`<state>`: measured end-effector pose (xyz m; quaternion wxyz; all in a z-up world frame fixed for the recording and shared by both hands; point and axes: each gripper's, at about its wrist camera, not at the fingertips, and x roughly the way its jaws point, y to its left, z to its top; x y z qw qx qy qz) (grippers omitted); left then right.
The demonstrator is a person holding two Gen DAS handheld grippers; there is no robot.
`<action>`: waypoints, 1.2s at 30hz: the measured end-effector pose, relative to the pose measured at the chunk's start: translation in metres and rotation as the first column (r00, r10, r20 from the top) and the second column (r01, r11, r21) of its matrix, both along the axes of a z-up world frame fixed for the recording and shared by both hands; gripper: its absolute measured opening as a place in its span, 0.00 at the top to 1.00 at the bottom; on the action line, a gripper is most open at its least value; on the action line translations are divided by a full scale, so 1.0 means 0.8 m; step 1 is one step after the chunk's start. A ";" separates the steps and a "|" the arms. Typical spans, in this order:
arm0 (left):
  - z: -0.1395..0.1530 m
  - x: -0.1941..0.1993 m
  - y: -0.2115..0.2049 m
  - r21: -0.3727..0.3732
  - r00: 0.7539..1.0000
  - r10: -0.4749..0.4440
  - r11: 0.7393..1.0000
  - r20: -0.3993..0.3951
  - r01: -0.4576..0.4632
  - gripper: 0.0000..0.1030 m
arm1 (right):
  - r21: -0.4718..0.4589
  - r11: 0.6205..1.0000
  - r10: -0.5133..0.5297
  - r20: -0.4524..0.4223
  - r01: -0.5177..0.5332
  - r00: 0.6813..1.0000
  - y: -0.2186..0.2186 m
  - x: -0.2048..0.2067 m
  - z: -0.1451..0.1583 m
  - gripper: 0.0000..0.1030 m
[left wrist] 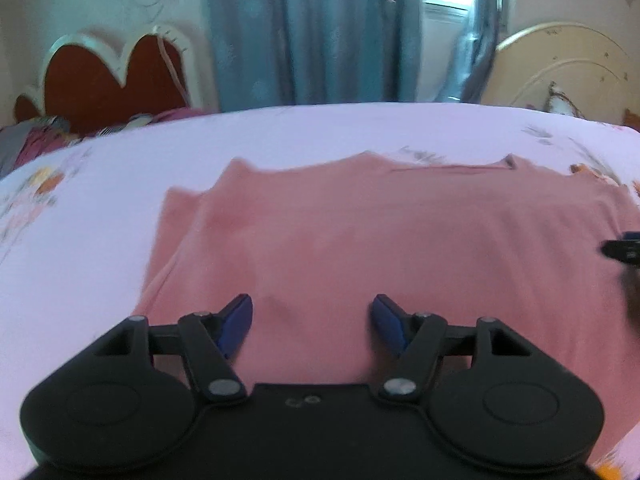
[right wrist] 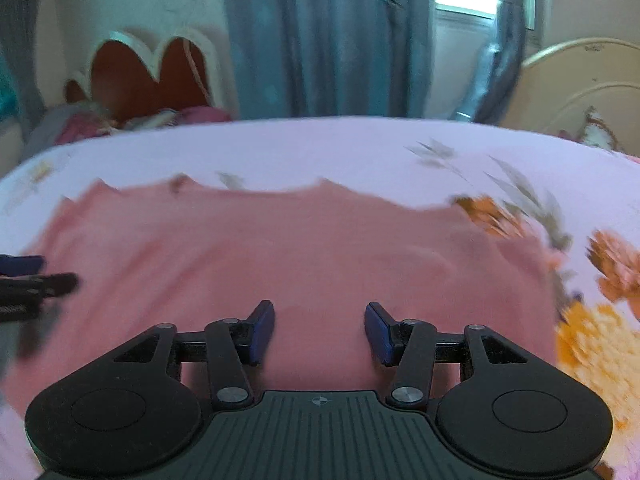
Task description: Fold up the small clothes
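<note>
Right under both cameras, the pink garment point(left wrist: 360, 240) lies spread flat on the floral bedsheet point(left wrist: 100, 208), reaching from the near edge toward the middle of the bed. Left gripper point(left wrist: 312, 320) hangs over its near hem with blue fingers point(left wrist: 236, 320) spread wide, gripping nothing. Right gripper point(right wrist: 319, 330) sits alongside over the same hem, equally spread and empty.

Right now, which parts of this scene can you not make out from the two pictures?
- Pink garment: its near edge, hidden behind the left gripper body in the left wrist view.
- Same near edge, behind the right gripper in the right wrist view.
- Flower print on the bedsheet: blurred.
- Garment type: unclear.
</note>
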<state>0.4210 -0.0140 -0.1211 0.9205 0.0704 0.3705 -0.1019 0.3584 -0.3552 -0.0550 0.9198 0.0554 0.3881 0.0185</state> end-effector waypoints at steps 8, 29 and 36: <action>0.006 -0.022 0.038 -0.009 0.999 0.049 0.999 0.001 -0.049 0.35 | -0.040 0.992 -0.121 -0.013 0.120 0.993 -0.053 -0.045 -0.006 0.51; 0.001 -0.072 0.021 -0.009 0.999 0.046 0.999 -0.020 -0.046 0.35 | -0.073 0.996 -0.052 0.021 0.053 0.998 0.007 -0.098 -0.009 0.50; 0.005 -0.074 0.030 -0.039 0.997 0.047 0.998 -0.062 -0.049 0.34 | -0.092 0.993 -0.073 0.011 0.074 0.997 0.012 -0.115 -0.010 0.40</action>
